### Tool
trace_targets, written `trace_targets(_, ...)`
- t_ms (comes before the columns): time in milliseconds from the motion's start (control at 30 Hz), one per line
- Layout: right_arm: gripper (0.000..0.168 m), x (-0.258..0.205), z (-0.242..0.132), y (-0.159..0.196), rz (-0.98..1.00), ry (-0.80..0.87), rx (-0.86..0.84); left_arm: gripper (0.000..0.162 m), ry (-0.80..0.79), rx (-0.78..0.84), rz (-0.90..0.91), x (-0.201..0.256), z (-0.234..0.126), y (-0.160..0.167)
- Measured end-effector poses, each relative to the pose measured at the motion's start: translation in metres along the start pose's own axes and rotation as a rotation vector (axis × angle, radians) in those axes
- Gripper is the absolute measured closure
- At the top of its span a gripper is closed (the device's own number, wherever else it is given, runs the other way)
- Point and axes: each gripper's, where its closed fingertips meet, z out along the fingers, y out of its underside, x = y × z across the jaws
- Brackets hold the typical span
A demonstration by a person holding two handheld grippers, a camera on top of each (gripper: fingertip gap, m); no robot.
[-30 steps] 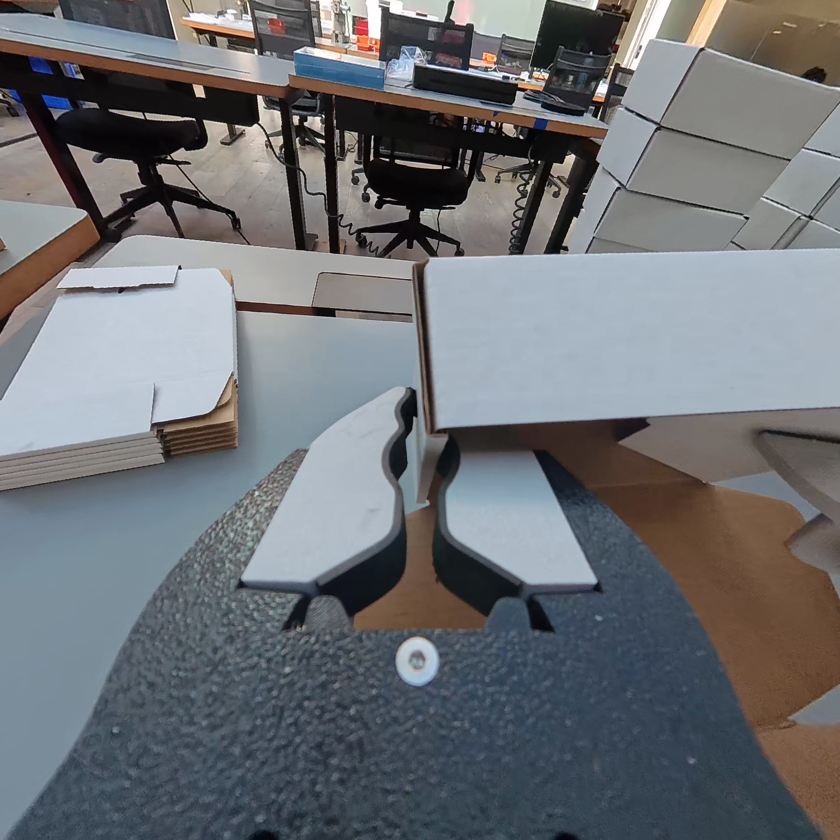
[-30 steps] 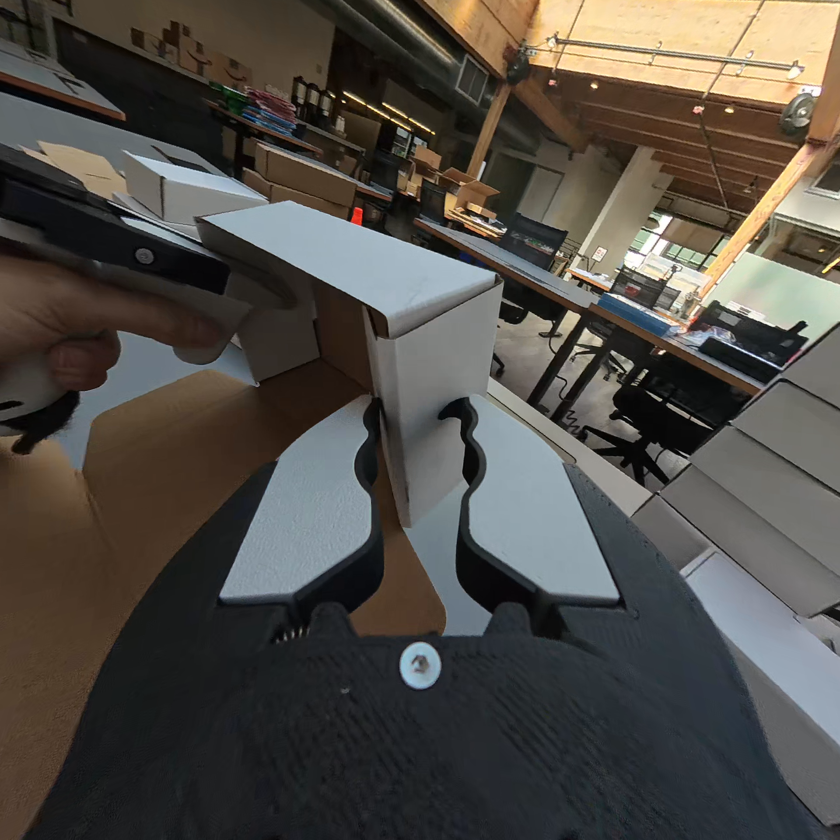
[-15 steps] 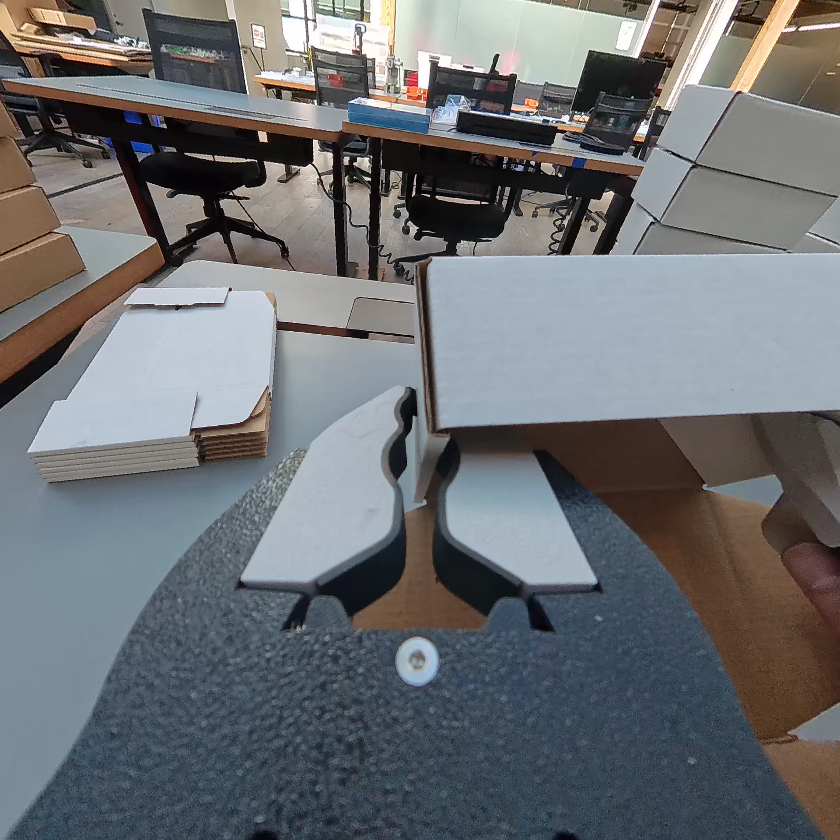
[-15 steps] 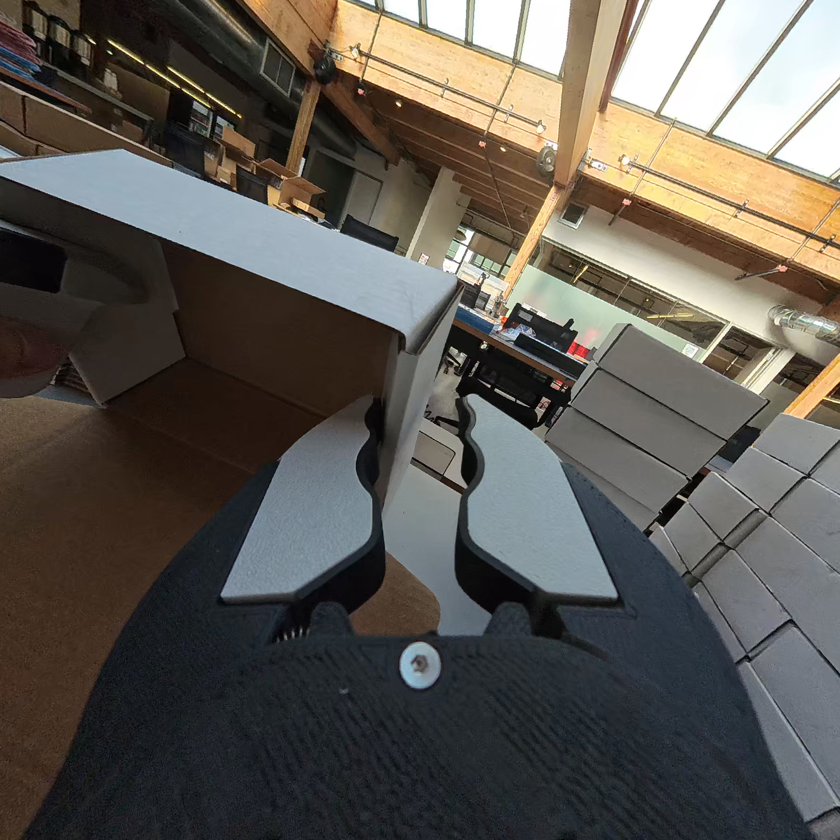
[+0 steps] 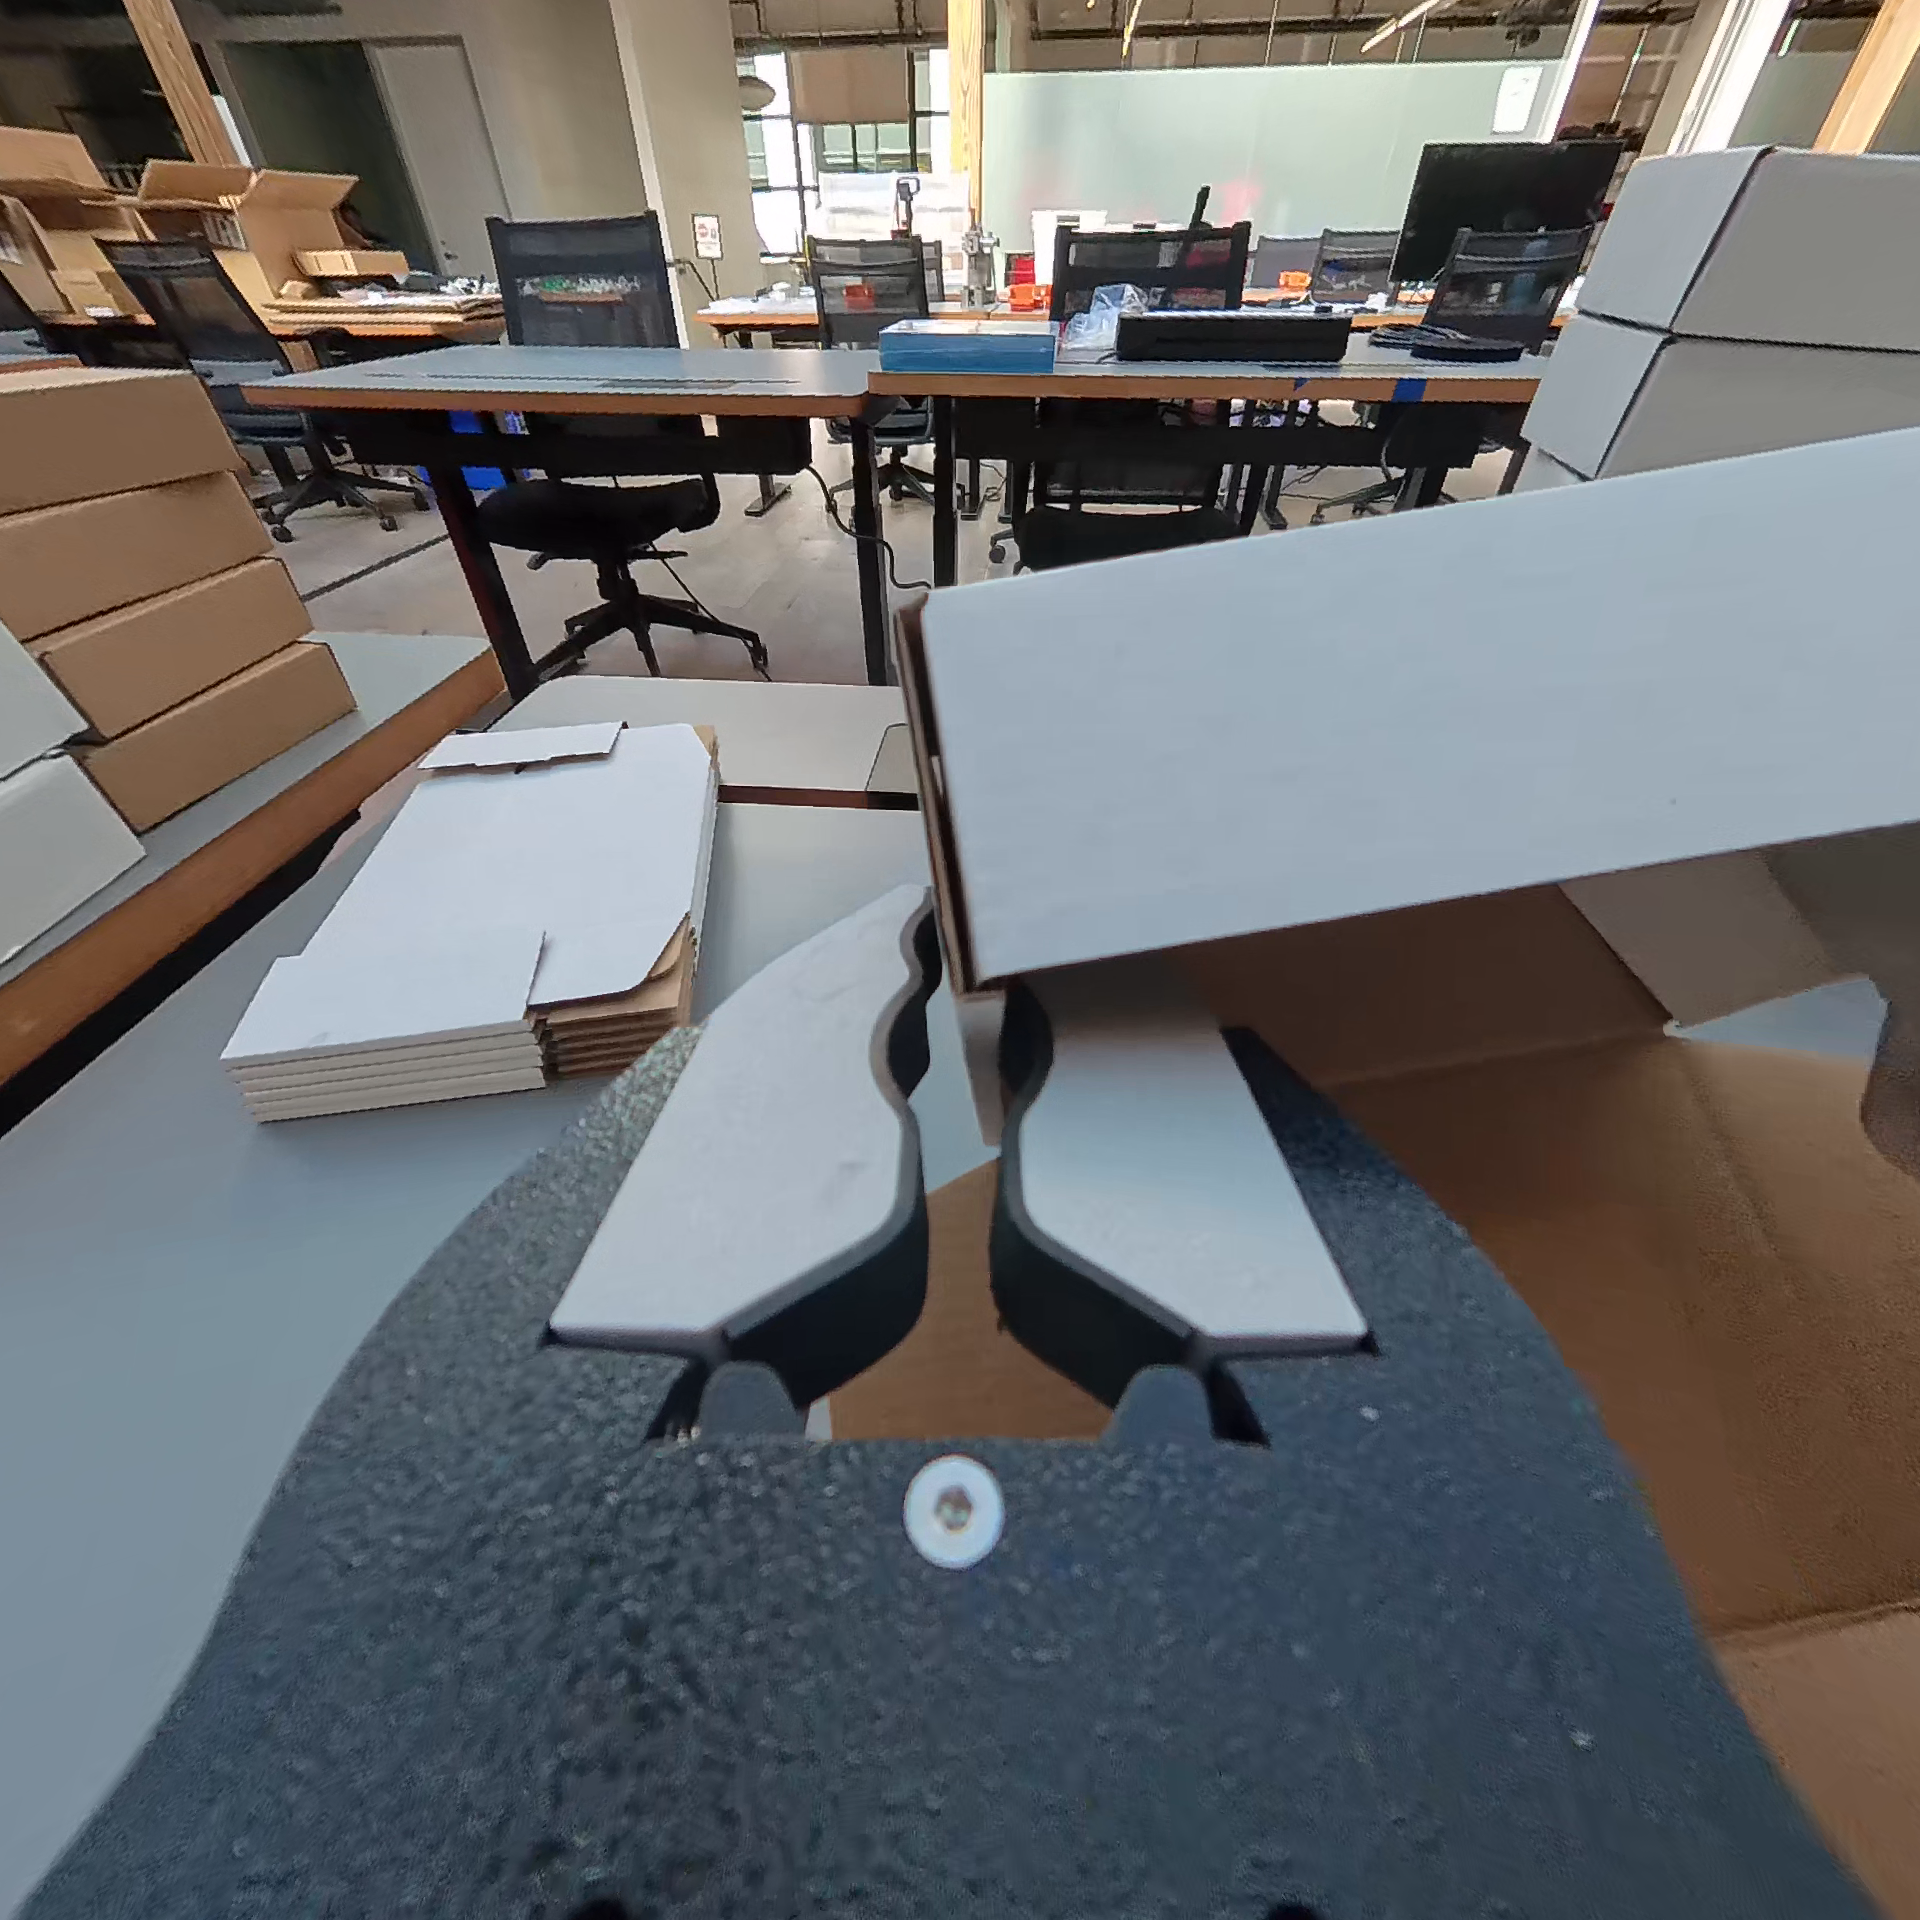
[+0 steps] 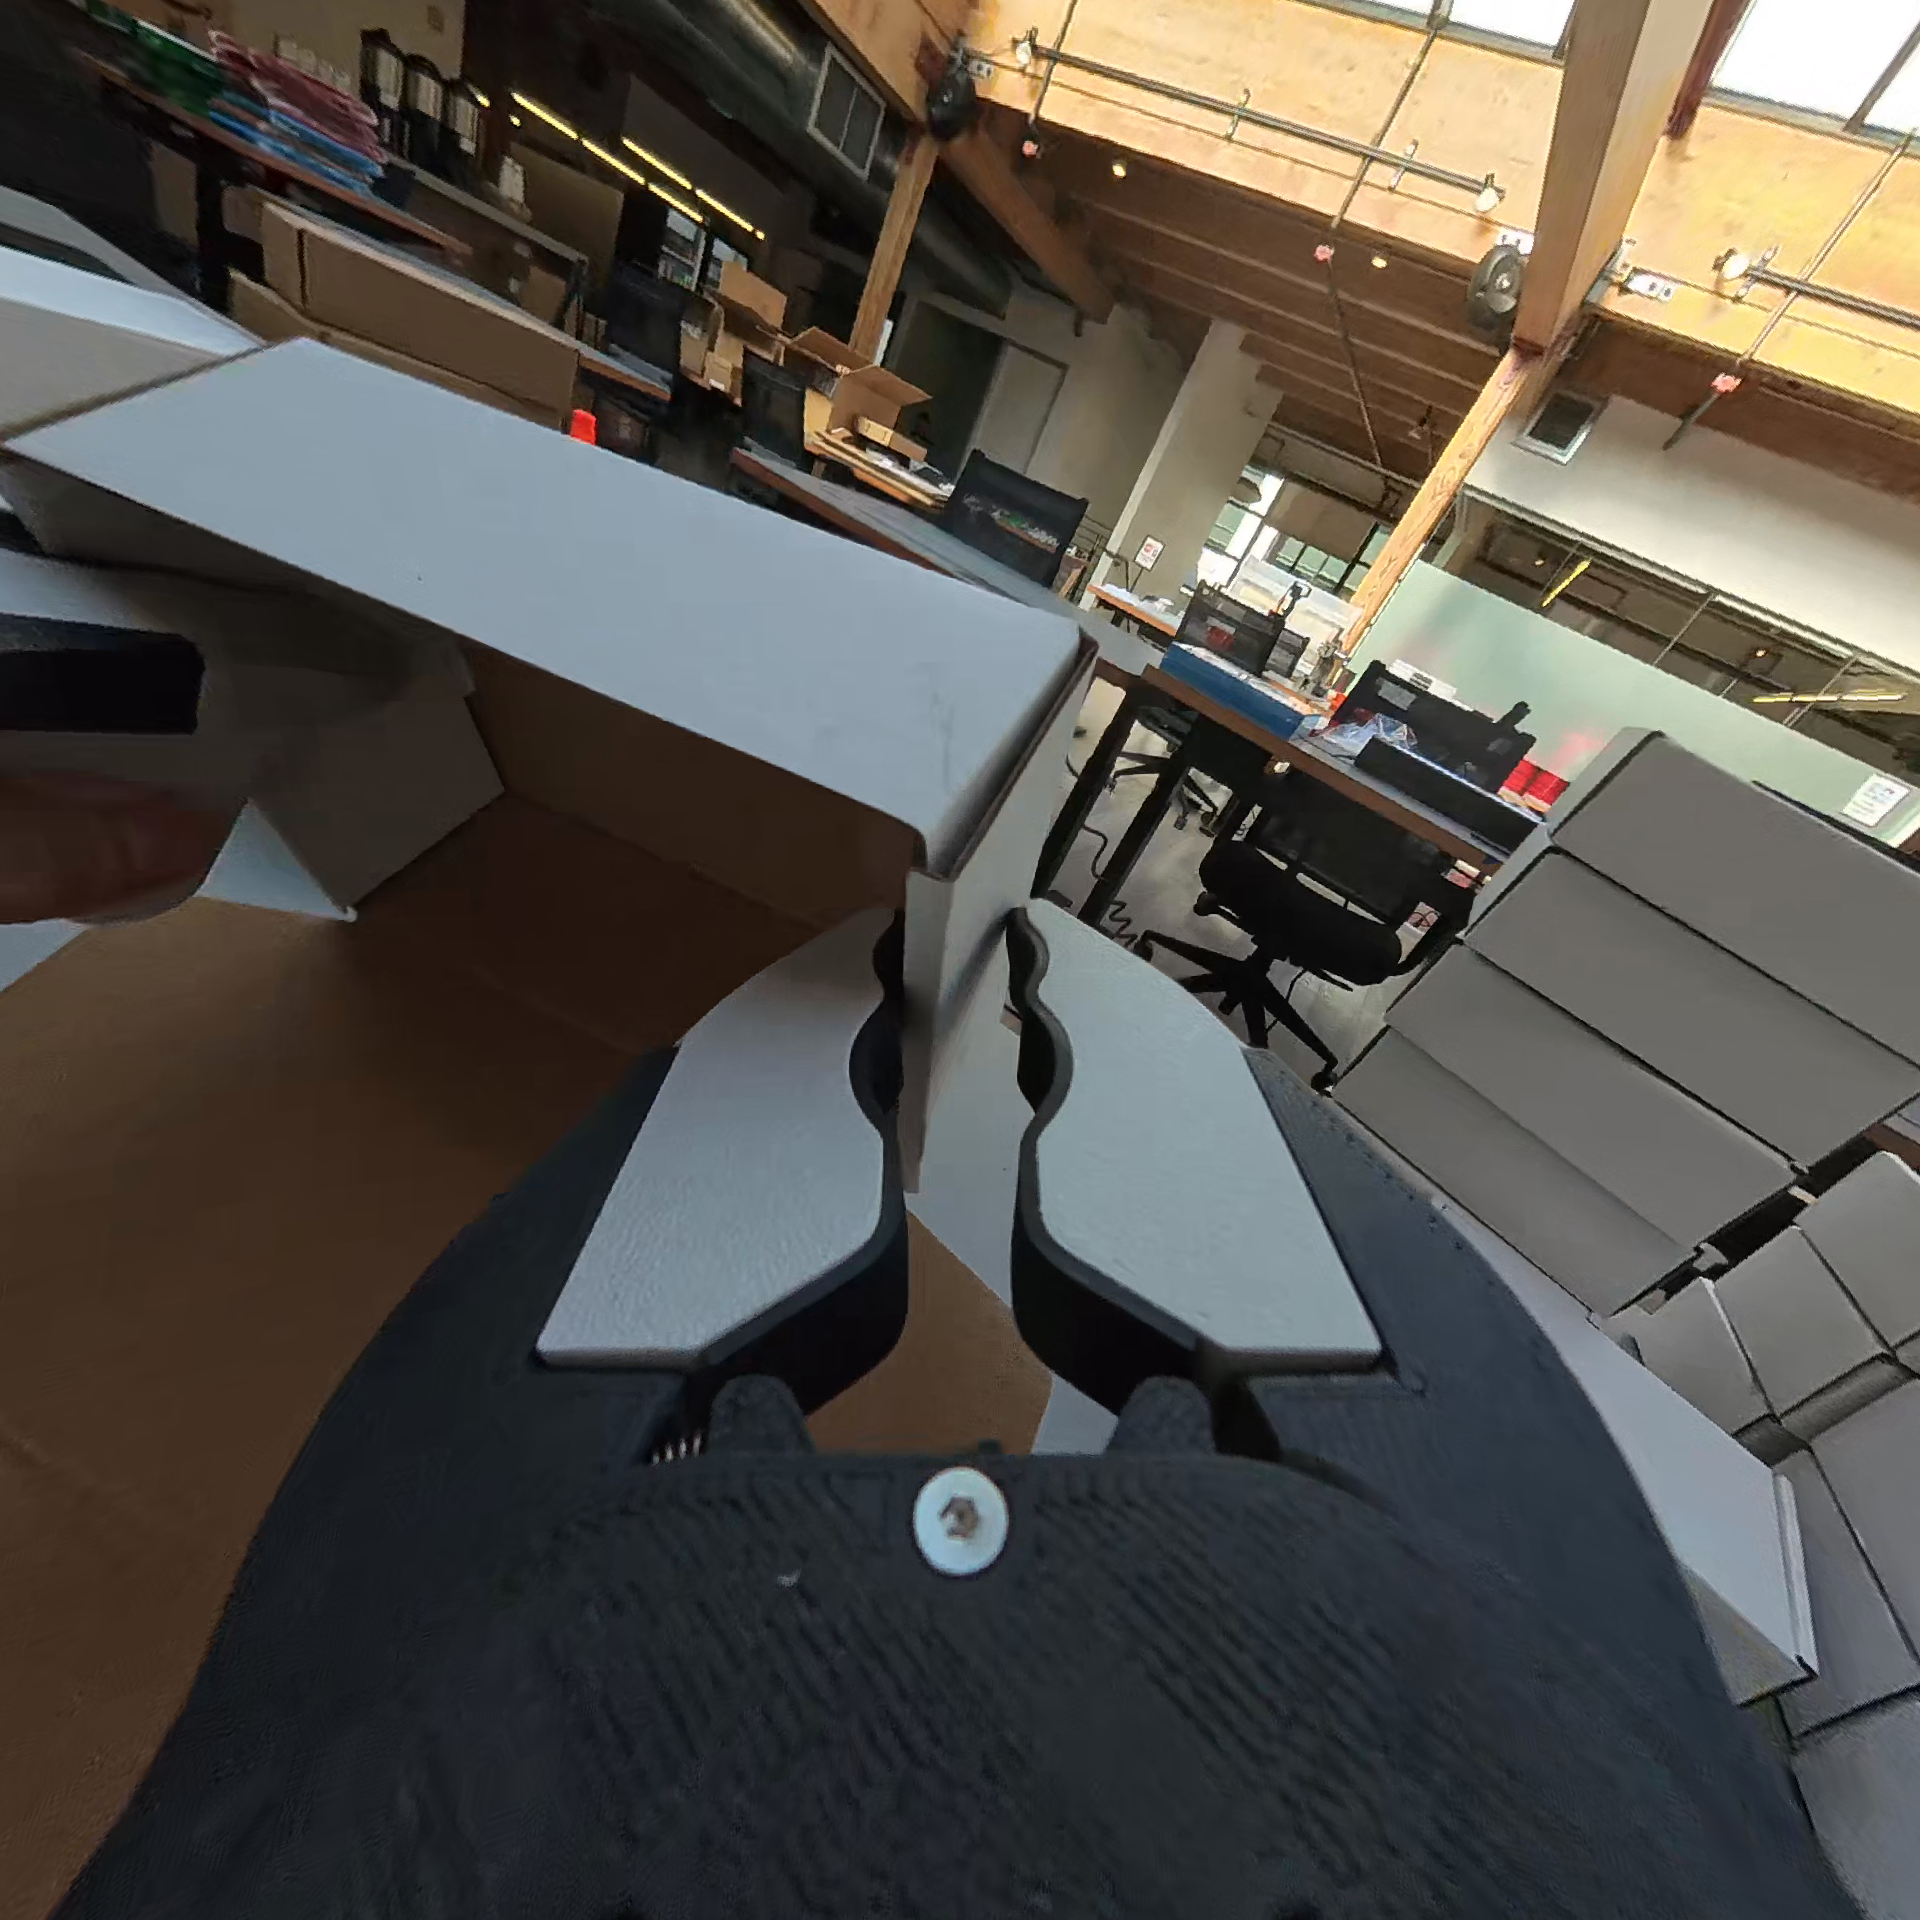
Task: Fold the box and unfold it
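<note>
The box (image 5: 1403, 707) is a cardboard blank, white outside and brown inside, half folded on the grey table (image 5: 208, 1299). Its long white panel is bent over the brown inner floor (image 5: 1558, 1299). My left gripper (image 5: 971, 997) is shut on the short side flap at the panel's left end. In the right wrist view the same box (image 6: 582, 592) shows with its brown inside (image 6: 260, 1143). My right gripper (image 6: 951, 987) is shut on the white side flap at the panel's right end. The left gripper (image 6: 94, 686) and a finger of the hand holding it (image 6: 94, 842) show at the far left there.
A stack of flat white blanks (image 5: 499, 914) lies on the table to the left. Folded white boxes are stacked at the right (image 5: 1745, 312) (image 6: 1662, 987). Brown boxes (image 5: 135, 582) sit on a side table at the left. Desks and office chairs (image 5: 603, 520) stand behind.
My right gripper's fingers have narrowed onto the side flap. Both grippers have lifted and turned with the box, and the folded panel now slants upward to the right in the left wrist view.
</note>
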Motion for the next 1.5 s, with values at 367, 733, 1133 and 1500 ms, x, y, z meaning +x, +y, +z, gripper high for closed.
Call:
trace_targets(367,0.159,0.025,0.001,0.002,0.145,0.316,0.134,0.155,-0.012,0.057,-0.056,0.017,0.005,-0.003)
trace_targets(733,0.162,0.031,0.015,0.005,0.153,0.376,0.097,0.156,-0.043,0.120,0.002,0.012,0.026,-0.014)
trace_targets(1133,0.162,0.027,0.015,0.014,0.163,0.392,0.054,0.156,-0.047,0.098,0.024,0.012,0.031,-0.006)
trace_targets(1500,0.156,0.016,0.027,0.024,0.209,0.243,-0.026,0.156,-0.002,0.037,-0.063,0.003,0.044,-0.003)
